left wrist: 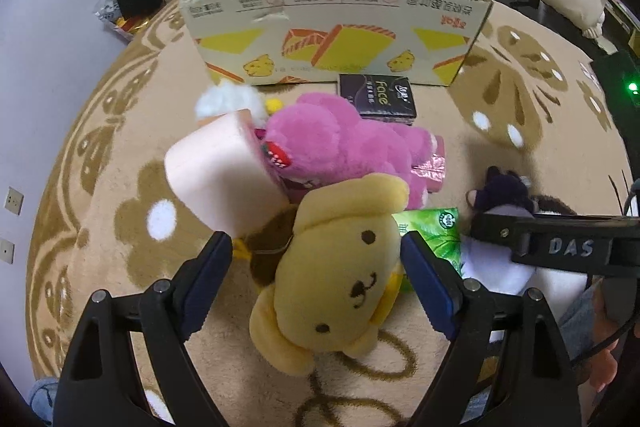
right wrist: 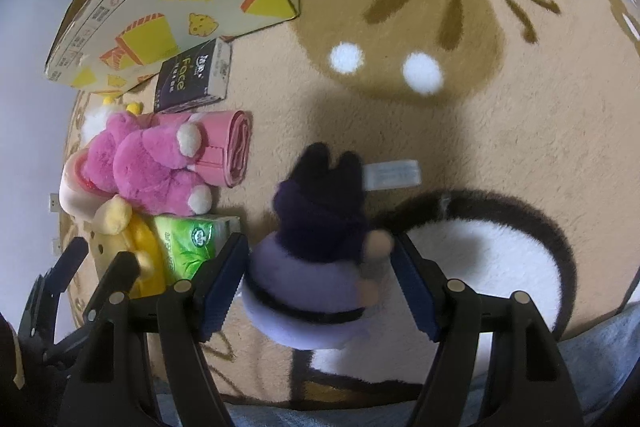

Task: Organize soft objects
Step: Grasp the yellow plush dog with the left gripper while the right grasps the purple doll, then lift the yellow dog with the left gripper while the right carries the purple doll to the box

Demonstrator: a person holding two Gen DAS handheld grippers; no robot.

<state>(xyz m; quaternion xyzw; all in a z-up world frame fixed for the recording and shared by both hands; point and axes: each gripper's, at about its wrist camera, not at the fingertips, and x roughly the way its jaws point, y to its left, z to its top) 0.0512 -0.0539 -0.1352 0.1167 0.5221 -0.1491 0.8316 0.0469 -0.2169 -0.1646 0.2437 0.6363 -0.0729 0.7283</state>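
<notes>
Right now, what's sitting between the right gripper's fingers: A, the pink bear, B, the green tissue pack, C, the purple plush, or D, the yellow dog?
C: in the right wrist view the purple plush lies between the right gripper fingers, while the green tissue pack sits outside them to the left.

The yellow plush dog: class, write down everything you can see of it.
The yellow plush dog is soft fuzzy fabric with floppy ears, black bead eyes and a stitched snout and mouth. It lies on the carpet, head between the left gripper's open fingers, none visibly pressing it. Its ear overlaps the pink plush.
</notes>
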